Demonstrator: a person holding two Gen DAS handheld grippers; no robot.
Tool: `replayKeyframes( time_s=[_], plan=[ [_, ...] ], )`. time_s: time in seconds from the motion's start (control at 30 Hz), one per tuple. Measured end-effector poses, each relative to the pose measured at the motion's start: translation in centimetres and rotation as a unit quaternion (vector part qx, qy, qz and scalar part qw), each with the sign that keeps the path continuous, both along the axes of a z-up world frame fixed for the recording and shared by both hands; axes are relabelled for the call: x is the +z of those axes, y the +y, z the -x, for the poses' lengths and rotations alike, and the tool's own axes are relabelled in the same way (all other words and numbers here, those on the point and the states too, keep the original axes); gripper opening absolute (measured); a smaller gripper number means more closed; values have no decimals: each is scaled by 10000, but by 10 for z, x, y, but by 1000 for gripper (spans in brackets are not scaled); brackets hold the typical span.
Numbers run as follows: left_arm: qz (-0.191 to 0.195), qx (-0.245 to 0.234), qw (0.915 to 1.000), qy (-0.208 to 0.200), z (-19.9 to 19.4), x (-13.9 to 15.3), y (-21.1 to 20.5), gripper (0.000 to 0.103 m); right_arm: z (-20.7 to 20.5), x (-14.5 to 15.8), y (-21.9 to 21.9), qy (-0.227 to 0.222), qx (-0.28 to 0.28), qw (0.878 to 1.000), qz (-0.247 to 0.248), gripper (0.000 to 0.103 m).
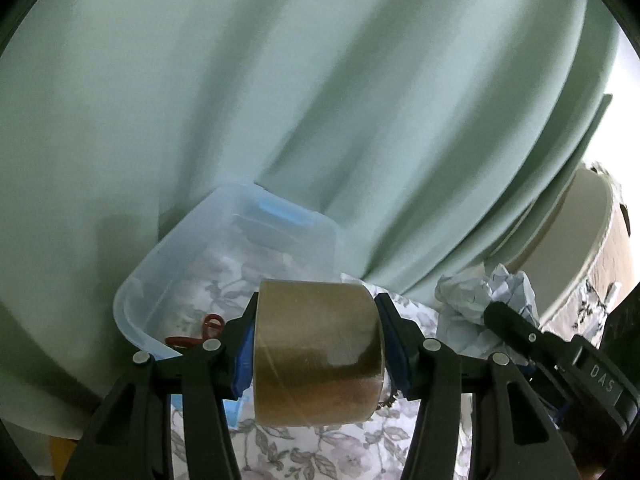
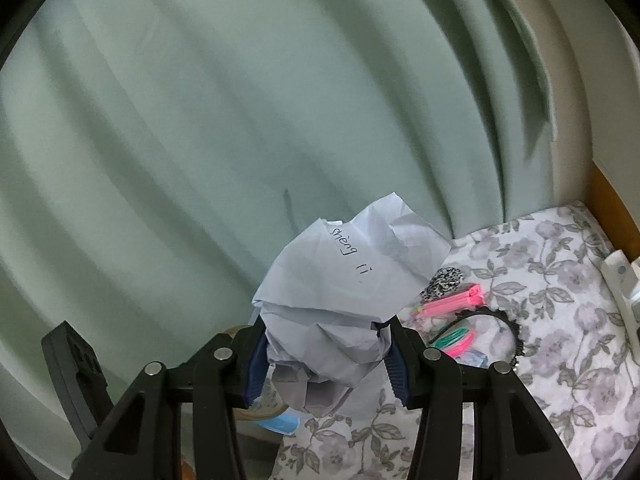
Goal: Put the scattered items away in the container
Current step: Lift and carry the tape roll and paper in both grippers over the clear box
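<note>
Tape in my left grip, crumpled paper in my right, both off the floral cloth.

My left gripper (image 1: 316, 346) pinches the brown tape roll (image 1: 318, 354) by its two flat sides, just in front of the clear plastic container (image 1: 160, 280), which holds red rubber bands (image 1: 200, 330). My right gripper (image 2: 324, 364) squeezes a crumpled paper ball (image 2: 344, 292) with handwriting on it. To its right on the floral cloth (image 2: 560, 320) lie pink sticks (image 2: 452, 302), a spotted scrunchie (image 2: 442, 280) and a black headband (image 2: 496, 322).
</note>
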State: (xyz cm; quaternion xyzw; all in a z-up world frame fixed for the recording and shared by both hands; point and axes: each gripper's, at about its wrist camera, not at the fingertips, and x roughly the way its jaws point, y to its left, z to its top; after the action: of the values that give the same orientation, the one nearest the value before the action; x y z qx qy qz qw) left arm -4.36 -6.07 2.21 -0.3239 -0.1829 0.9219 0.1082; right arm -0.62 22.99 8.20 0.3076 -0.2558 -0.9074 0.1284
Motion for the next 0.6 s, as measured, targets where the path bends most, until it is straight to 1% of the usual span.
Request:
replayKeyframes(
  time_s=[0.33, 0.6],
  plan=[
    [-121, 266, 9995, -98, 8, -10, -25, 55, 15, -15, -28, -187, 342, 9990, -195, 52],
    [-151, 479, 9987, -76, 14, -14, -39, 55, 29, -39, -41, -399, 600, 9968, -345, 53]
  ],
)
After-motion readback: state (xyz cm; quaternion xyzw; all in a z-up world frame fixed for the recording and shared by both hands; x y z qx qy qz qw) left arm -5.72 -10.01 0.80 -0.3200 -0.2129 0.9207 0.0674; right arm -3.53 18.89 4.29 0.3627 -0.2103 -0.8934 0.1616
